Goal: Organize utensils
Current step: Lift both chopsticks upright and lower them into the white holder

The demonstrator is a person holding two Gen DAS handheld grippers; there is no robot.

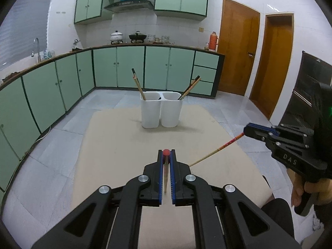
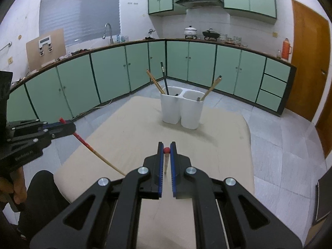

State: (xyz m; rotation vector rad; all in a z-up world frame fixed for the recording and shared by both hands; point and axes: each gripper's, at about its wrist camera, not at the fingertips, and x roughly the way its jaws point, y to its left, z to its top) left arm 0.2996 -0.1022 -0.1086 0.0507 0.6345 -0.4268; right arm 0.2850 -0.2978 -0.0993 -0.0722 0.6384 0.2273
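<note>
behind claw pads (image 1: 160,178) — chopstick (image 1: 165,176) half-hidden

Lighting: even, cool indoor light reaches you in both views, moderately bright, source unseen. Shadows: soft and faint, a dim one beside the white holder (image 1: 161,109) on the beige surface (image 1: 116,145). Glare: a pale sheen on the floor tiles (image 1: 234,105) near the wooden doors (image 1: 238,47). Distortion: your fisheye bends the cabinet line (image 2: 116,66) into an arc; black vignette fills every corner. Focus: centre sharp, edges softer, distant counter items slightly grainy.
</note>
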